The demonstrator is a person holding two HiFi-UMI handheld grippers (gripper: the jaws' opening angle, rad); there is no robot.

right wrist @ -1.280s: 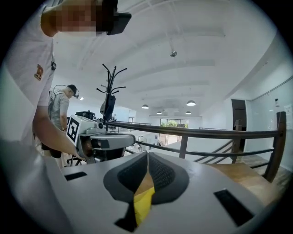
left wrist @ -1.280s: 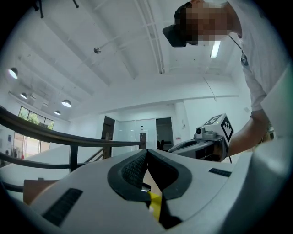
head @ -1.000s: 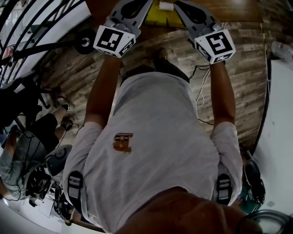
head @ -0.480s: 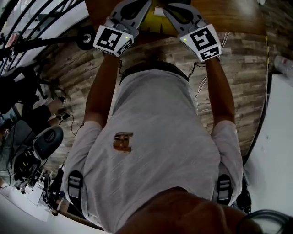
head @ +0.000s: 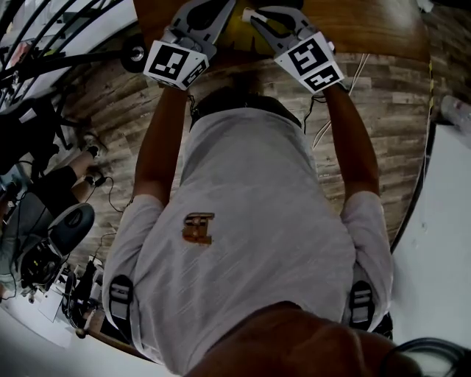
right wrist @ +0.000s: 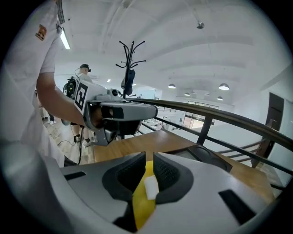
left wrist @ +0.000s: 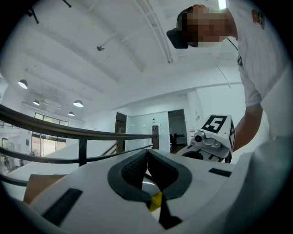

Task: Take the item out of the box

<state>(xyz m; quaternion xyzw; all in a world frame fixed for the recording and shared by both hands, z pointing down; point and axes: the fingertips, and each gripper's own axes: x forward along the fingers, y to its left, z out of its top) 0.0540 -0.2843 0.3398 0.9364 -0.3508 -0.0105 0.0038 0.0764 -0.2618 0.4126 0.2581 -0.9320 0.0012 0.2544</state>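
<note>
In the head view both grippers reach over the near edge of a wooden table (head: 368,22), above a yellow box (head: 237,28) that they mostly hide. My right gripper (head: 252,16) is shut on a small white item (head: 248,14) at its tip. The right gripper view shows that white item (right wrist: 150,186) between the jaws of my right gripper (right wrist: 149,159), with the yellow box (right wrist: 143,203) beneath. My left gripper (head: 218,6) sits close beside it. In the left gripper view its (left wrist: 147,155) pads touch, and a bit of yellow (left wrist: 155,201) shows below them.
A dark rounded object (right wrist: 215,157) lies on the table beyond the box. A black railing (right wrist: 219,116) runs behind the table, and a coat rack (right wrist: 129,68) stands further off. Cables (head: 324,140) trail on the wood floor. A white surface (head: 449,221) is at the right.
My right gripper has swung left with the white item, closing the gap to the left gripper. The left gripper has barely moved.
</note>
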